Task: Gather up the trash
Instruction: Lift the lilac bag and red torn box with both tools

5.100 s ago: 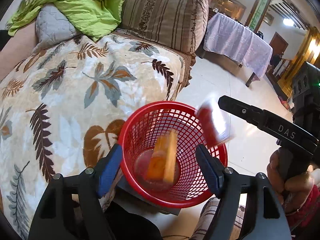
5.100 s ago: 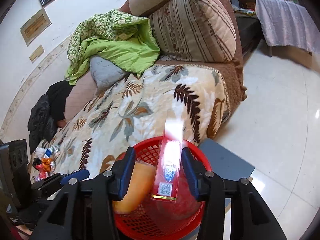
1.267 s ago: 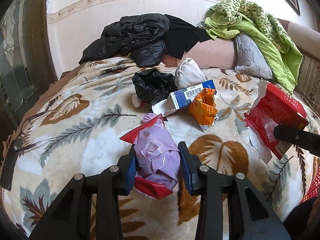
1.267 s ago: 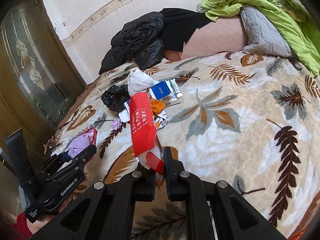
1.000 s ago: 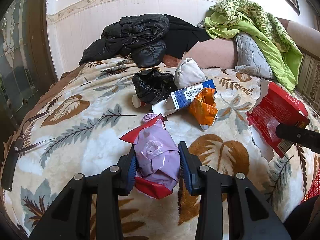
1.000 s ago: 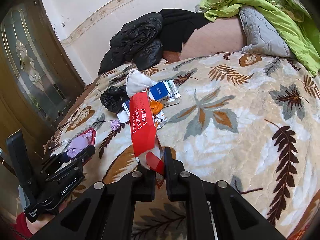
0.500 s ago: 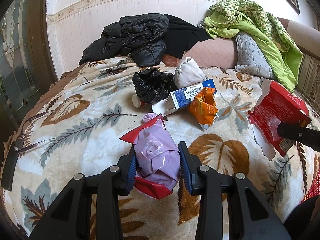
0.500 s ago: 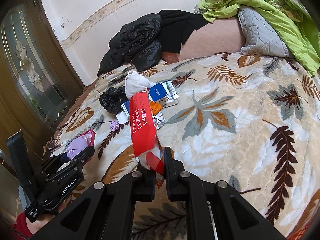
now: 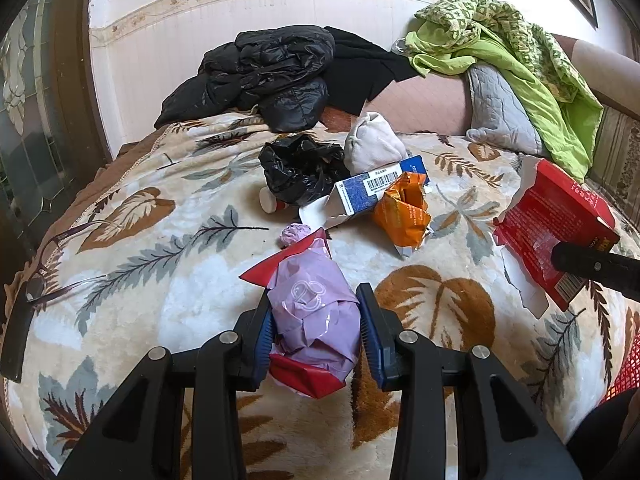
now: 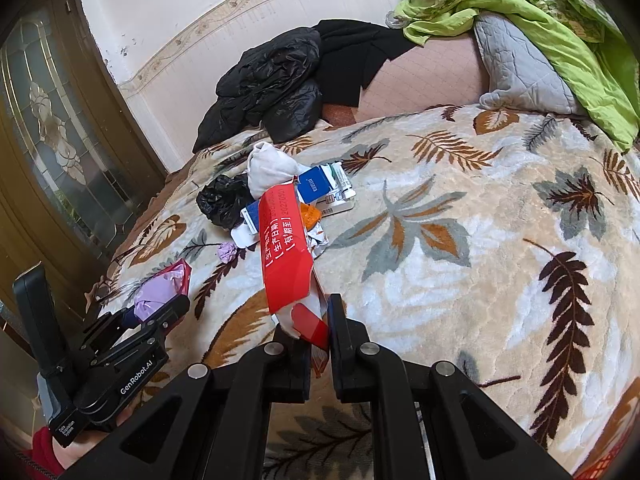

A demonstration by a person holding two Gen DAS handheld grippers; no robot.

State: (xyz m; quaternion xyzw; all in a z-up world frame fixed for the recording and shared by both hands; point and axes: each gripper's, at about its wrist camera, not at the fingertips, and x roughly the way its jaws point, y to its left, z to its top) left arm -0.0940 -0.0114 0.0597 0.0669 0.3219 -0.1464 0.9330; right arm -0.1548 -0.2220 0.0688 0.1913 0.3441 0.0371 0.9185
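My left gripper [image 9: 314, 320] is shut on a crumpled purple and red wrapper [image 9: 312, 312] just above the leaf-patterned blanket [image 9: 160, 280]. My right gripper [image 10: 318, 332] is shut on a torn red carton [image 10: 284, 256] and holds it up; the carton also shows in the left wrist view [image 9: 556, 216]. More trash lies in a pile beyond: a black plastic bag [image 9: 300, 168], a blue and white box [image 9: 372, 192], an orange wrapper [image 9: 404, 212], a white bundle [image 9: 372, 144] and a small purple wad [image 9: 294, 234].
A red mesh basket [image 9: 624, 368] shows at the right edge of the left wrist view. Black jackets [image 9: 272, 72], a grey cushion [image 9: 500, 108] and a green quilt [image 9: 520, 52] lie along the back. Glasses [image 9: 52, 264] lie at the blanket's left edge, by a glass door [image 10: 52, 140].
Five seconds ago both grippers were over the red basket. Over the last second the red carton has drifted slightly right and up; the left gripper stays still on the purple wrapper.
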